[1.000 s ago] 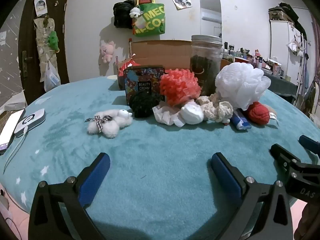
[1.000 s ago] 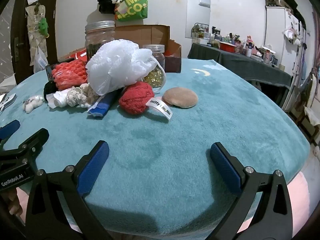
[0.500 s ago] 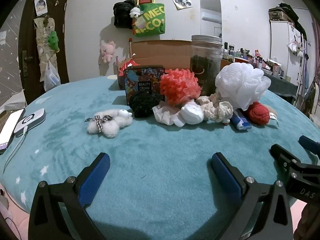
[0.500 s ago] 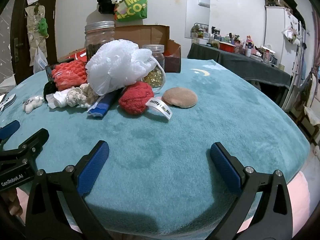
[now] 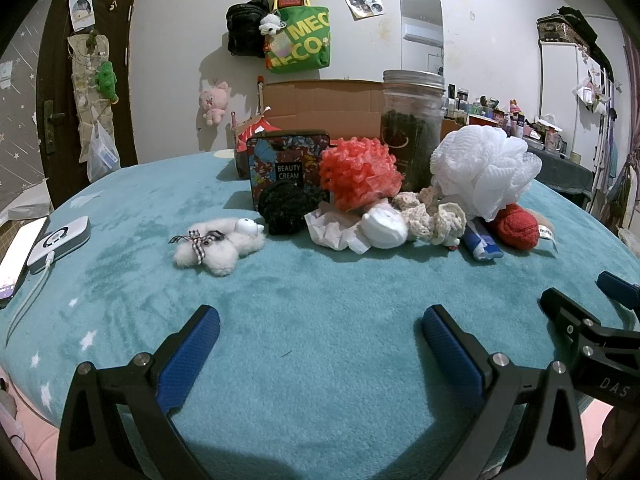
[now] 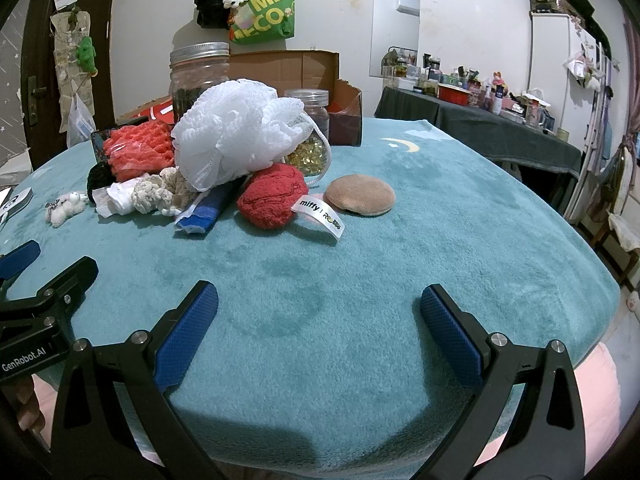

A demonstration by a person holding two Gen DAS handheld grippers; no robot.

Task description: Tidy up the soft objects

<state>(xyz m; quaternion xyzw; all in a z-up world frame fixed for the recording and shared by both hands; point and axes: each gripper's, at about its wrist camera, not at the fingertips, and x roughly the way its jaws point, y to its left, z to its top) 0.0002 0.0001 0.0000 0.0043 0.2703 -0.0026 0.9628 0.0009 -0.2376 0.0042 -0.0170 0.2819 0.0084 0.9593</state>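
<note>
Soft things lie heaped mid-table on the teal plush cover [image 5: 320, 288]: a white mesh bath pouf [image 5: 484, 168] [image 6: 236, 132], a coral pouf [image 5: 360, 172] [image 6: 136, 148], a black scrunchie [image 5: 286, 208], a cream knit scrunchie [image 5: 432, 216], a red plush with a "miffy" tag [image 6: 274, 196] [image 5: 516, 226]. A small white teddy [image 5: 218, 244] [image 6: 64, 210] lies apart on the left. A tan round puff [image 6: 360, 200] lies right of the heap. My left gripper [image 5: 320, 340] and right gripper [image 6: 320, 308] hover open and empty near the front edge, well short of the heap.
Behind the heap stand a "Beauty Cream" tin [image 5: 288, 168], a tall glass jar [image 5: 414, 128], a smaller jar of capsules [image 6: 310, 136] and a cardboard box [image 5: 320, 104]. A phone and power bank [image 5: 52, 240] lie at the left edge. Crumpled tissue [image 5: 336, 228] and a blue tube [image 5: 482, 240] lie in the heap.
</note>
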